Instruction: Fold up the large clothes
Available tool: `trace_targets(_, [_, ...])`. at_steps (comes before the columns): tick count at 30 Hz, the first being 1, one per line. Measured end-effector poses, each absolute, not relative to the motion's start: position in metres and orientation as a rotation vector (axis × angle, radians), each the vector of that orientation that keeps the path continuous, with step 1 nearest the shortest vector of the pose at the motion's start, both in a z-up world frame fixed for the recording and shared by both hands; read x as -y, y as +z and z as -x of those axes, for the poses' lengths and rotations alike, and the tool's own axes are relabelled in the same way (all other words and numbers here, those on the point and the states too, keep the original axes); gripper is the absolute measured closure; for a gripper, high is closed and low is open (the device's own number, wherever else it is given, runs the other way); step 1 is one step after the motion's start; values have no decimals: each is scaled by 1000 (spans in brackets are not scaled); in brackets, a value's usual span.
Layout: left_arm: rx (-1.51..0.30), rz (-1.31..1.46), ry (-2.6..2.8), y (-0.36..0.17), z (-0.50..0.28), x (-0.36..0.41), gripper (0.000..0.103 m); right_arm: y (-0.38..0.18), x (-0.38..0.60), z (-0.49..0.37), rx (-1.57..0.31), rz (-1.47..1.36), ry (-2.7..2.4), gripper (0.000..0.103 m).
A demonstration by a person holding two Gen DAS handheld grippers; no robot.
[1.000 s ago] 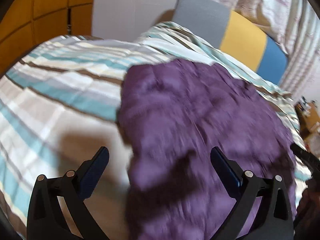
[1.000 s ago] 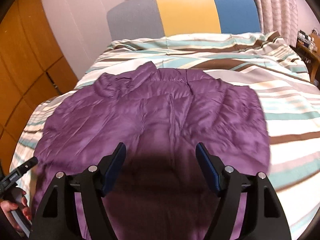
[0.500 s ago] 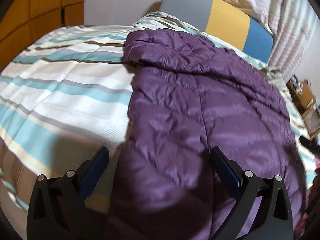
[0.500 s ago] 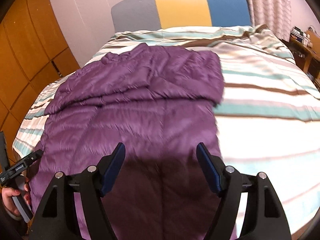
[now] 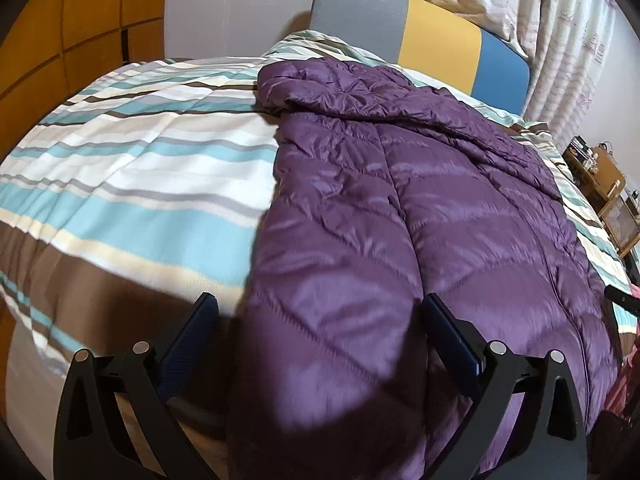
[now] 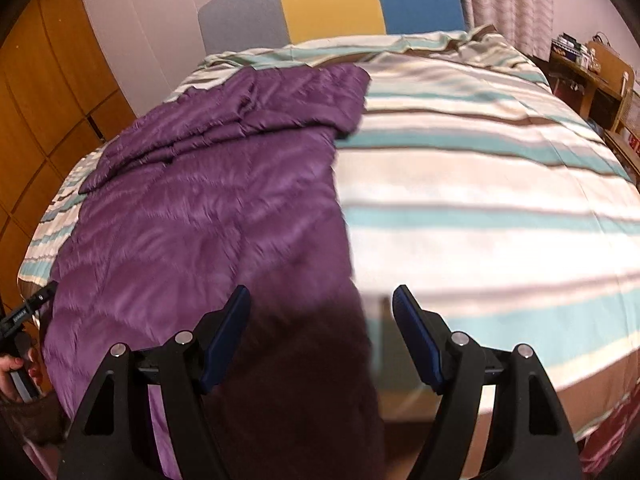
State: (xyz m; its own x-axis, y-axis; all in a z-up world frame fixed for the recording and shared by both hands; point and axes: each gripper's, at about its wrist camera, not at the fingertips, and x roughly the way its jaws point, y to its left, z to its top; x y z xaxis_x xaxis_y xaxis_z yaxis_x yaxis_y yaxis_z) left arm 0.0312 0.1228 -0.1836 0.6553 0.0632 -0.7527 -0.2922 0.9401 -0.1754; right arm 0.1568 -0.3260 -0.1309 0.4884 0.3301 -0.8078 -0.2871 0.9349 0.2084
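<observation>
Purple jacket (image 5: 420, 208) on striped bed cover (image 5: 132, 168), no legible writing

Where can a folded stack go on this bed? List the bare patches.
Widest bare patch: striped bedspread right of the purple jacket, running up to the headboard. A second bare patch lies left of the jacket, toward the wooden wardrobe. The middle is crowded: the jacket covers it from the near edge almost to the headboard.

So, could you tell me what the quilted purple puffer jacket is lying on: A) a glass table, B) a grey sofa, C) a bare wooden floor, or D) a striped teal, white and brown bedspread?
D: the quilted purple puffer jacket lies spread across the striped bedspread.
</observation>
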Motion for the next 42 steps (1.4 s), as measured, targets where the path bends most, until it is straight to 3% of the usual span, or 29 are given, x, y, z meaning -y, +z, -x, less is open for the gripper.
trace_targets(4, [-842,301,182,-186,-19,-122,3,-137,344,-143,-1007,-71,394,30])
trace_targets(11, [-838,296,163,-187,7,-120,20,-142,365,-118,-990,-102,462,37])
trace_targets(18, [-857,303,118,-191,24,-115,21,-143,364,-100,-986,-69,507,43])
trace_targets(20, [-867,298,104,-193,25,-113,31,-143,363,-100,-986,-70,515,49])
trace_targets(21, [-874,285,101,-194,25,-110,33,-144,362,-100,-987,-75,530,57])
trace_targets(23, [-883,264,75,-193,22,-103,56,-145,357,-100,-991,-69,547,63])
trace_targets(25, [-892,236,27,-192,20,-94,76,-145,353,-99,-988,-63,573,79])
trace_targets(26, [-886,212,12,-190,20,-88,86,-144,352,-99,-988,-67,584,82])
trace_targets(28, [-878,182,-2,-186,19,-82,92,-143,349,-99,-986,-73,599,92])
trace_targets(31, [-844,222,-16,-177,19,-87,94,-135,348,-101,-968,-98,621,96])
trace_targets(42, [-644,361,-61,-116,-18,-114,94,-83,338,-143,-799,-206,633,96])
